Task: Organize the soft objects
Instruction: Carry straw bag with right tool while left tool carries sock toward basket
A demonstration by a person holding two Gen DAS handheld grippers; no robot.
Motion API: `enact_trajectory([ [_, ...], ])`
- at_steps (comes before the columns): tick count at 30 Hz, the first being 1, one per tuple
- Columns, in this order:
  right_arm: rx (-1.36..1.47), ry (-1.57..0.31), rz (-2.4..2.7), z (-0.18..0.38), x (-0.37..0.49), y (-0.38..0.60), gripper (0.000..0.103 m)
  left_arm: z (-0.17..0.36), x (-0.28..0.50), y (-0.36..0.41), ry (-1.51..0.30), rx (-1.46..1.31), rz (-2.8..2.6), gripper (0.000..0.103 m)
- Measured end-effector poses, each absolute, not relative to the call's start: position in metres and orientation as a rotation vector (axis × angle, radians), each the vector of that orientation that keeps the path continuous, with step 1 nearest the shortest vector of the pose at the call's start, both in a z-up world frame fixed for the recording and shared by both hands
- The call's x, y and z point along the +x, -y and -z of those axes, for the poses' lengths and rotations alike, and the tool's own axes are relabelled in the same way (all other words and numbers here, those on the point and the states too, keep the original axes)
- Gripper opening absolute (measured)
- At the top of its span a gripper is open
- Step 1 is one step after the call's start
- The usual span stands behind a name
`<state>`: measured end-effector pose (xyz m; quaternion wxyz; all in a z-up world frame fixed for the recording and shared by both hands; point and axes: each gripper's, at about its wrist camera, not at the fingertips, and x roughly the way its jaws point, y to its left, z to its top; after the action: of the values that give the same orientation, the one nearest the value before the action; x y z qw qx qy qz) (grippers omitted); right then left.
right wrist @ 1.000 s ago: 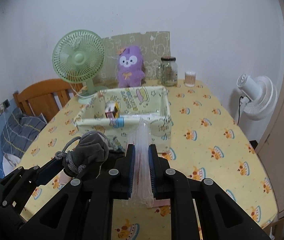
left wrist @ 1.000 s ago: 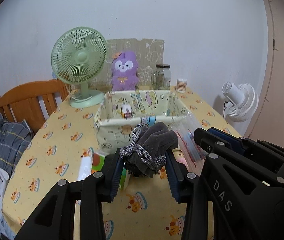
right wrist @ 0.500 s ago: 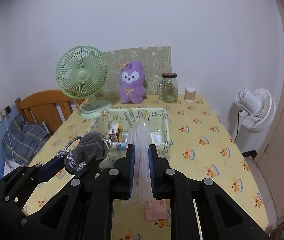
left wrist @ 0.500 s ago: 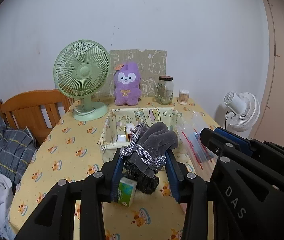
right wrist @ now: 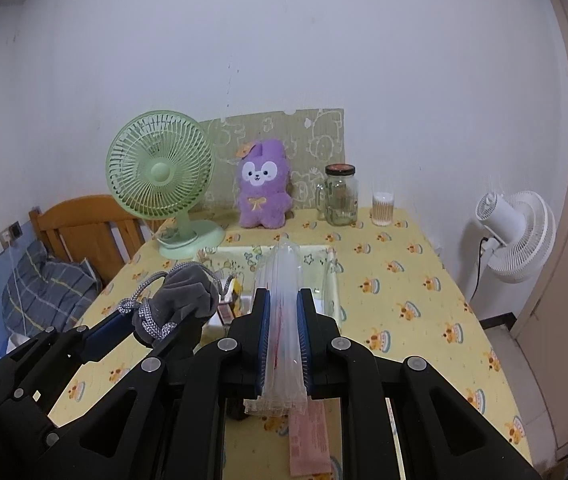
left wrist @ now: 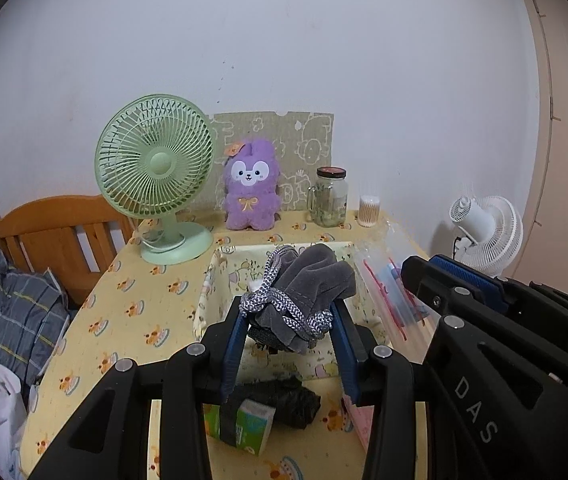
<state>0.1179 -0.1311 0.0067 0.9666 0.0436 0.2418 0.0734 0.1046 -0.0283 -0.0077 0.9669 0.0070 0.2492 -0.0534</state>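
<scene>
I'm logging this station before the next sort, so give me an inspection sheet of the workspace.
Surface: table under a yellow cartoon-print cloth.
Job's things: grey drawstring pouch and clear zip bag both held above the fabric storage bin.
Clutter: green desk fan, purple plush bunny, glass jar, cotton swab tub, tissue pack, black bundle, pink packet.
Grippers: left gripper shut on the pouch; right gripper shut on the zip bag.
Cables: green fan's cord at its base; white floor fan cord.
Surroundings: wooden chair, plaid cloth.
</scene>
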Motion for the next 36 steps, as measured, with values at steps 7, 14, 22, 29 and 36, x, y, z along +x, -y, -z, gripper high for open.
enact_trajectory([
  [7,0.074,-0.477,-0.142,-0.011,0.136,0.13,0.017,0.003,0.122,0.028,-0.487,0.022,0.1,0.042],
  [14,0.071,-0.46,-0.141,-0.013,0.155,0.129,0.017,0.001,0.141,0.026,-0.476,0.017,0.102,0.042],
  [22,0.065,-0.463,-0.136,-0.009,0.176,0.125,0.017,0.006,0.162,0.024,-0.485,0.013,0.106,0.042],
  [29,0.069,-0.495,-0.122,0.004,0.199,0.125,0.017,0.023,0.187,0.024,-0.536,0.002,0.127,0.045],
  [36,0.072,-0.557,-0.126,0.026,0.219,0.122,0.017,0.044,0.205,0.024,-0.62,0.01,0.134,0.059],
])
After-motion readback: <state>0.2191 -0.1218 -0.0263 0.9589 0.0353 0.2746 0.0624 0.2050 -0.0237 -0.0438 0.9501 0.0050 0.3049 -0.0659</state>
